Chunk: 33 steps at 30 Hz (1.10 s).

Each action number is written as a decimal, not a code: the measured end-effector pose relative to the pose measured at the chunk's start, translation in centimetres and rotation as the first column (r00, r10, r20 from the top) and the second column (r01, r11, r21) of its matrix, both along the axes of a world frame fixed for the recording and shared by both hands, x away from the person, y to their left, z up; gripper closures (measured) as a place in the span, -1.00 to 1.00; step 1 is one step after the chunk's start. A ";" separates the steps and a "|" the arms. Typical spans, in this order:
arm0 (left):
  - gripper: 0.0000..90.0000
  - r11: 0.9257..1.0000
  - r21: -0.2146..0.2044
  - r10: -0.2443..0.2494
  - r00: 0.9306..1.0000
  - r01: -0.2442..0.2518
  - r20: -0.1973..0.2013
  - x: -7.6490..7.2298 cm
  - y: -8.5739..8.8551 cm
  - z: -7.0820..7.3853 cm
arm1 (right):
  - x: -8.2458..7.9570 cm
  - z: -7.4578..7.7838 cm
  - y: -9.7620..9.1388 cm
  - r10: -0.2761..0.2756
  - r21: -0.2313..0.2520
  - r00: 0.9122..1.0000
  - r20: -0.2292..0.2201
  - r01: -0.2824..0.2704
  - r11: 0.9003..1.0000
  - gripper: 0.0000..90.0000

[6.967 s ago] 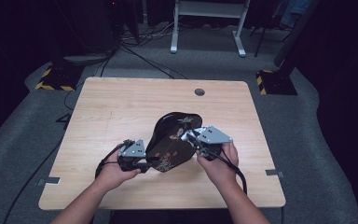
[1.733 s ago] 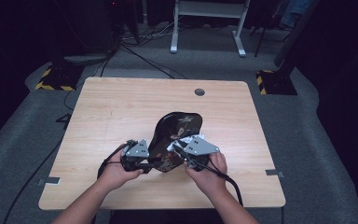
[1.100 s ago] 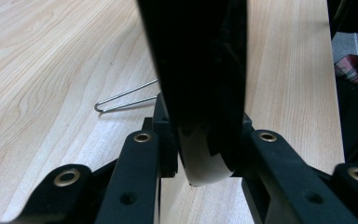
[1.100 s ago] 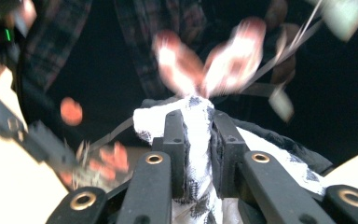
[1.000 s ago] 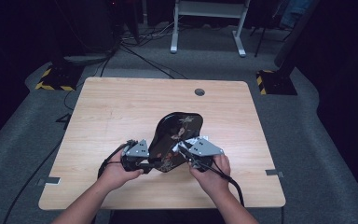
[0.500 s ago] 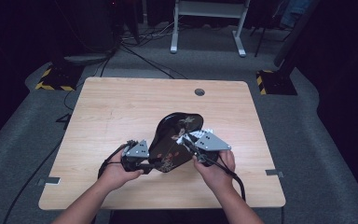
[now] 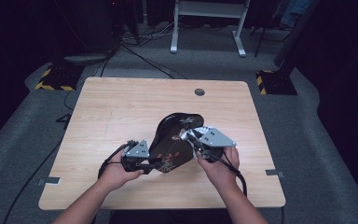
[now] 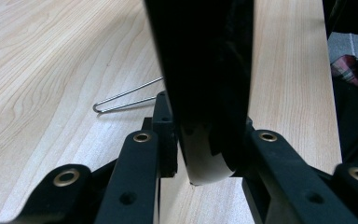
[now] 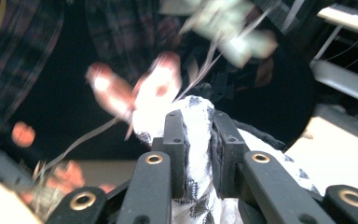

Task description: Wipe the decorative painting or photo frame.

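Two grippers work one black lacquered tray, which stands tilted on edge near the front of the wooden table. Left gripper pinches the tray's lower rim, jaws narrow, the edge clamped between the pads. Right gripper is nearly closed on a white patterned cloth, pressed against the tray's painted face near its upper right. Against the frame a second ago, the right gripper sits higher and further right on the tray; the left has not moved.
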<state>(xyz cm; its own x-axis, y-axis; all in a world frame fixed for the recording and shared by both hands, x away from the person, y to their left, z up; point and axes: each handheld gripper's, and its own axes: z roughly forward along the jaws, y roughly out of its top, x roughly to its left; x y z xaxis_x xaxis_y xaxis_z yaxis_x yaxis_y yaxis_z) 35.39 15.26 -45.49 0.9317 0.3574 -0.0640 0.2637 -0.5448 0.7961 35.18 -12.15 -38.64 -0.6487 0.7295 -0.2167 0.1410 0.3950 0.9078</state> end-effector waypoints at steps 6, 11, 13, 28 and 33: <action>0.63 1.000 0.004 0.002 1.000 -0.002 -0.002 0.0 0.0 0.0 | -0.1 -1.7 0.0 0.006 -0.005 0.999 -0.033 -0.006 1.000 0.76; 0.63 1.000 0.004 0.000 1.000 0.000 0.000 -0.1 -0.1 0.0 | -0.3 -4.0 -0.2 0.000 -0.020 0.996 -0.086 -0.001 1.000 0.76; 0.63 1.000 0.003 0.001 1.000 -0.001 -0.001 0.0 -0.1 0.0 | -0.3 -3.8 -0.3 -0.002 -0.031 0.996 -0.093 -0.001 1.000 0.76; 0.63 1.000 0.010 -0.001 1.000 0.001 0.001 -0.1 -0.2 0.1 | 0.1 -2.3 -0.5 -0.012 -0.019 0.998 -0.054 0.011 1.000 0.76; 0.63 1.000 0.012 -0.003 1.000 0.003 0.003 -0.1 -0.2 0.1 | -0.1 -3.6 -0.6 -0.015 -0.035 0.996 -0.091 0.012 0.999 0.76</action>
<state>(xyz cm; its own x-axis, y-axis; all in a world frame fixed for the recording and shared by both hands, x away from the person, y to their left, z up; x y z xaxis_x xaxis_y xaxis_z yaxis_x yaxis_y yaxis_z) 35.33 15.06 -45.43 0.9329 0.3557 -0.0566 0.2595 -0.5546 0.7906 35.10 -12.76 -42.28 -0.6571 0.7316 -0.1819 0.2280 0.4228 0.8770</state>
